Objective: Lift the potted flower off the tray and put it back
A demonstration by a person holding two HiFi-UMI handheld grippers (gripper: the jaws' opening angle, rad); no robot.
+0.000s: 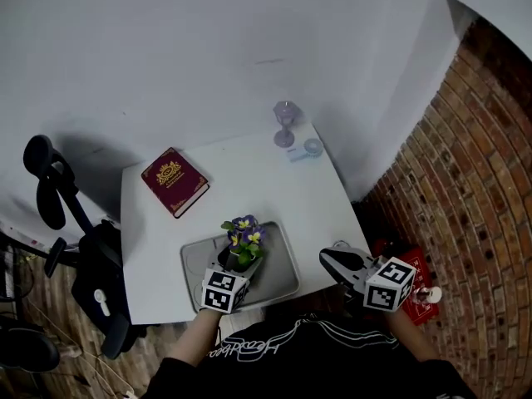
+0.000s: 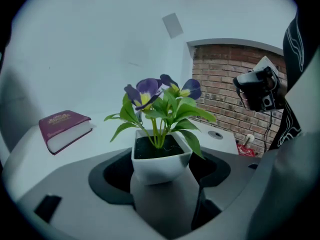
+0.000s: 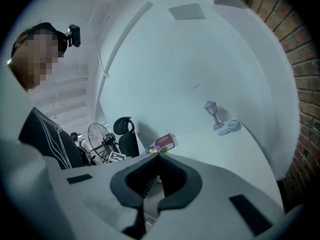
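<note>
A red book [image 1: 174, 181] lies on the white table [image 1: 249, 169], a black office chair [image 1: 101, 274] just beside.

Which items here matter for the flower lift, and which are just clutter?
Job: white-potted purple flower, grey rectangular tray, left hand-held gripper.
Clutter: dark red hardcover book, small purple lantern ornament, pale blue round gadget, black office chair.

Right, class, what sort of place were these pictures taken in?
Probably an office or workroom: a plain white table with a red book on it, a black office chair drawn up beside it, and a bare brick wall on one side.
</note>
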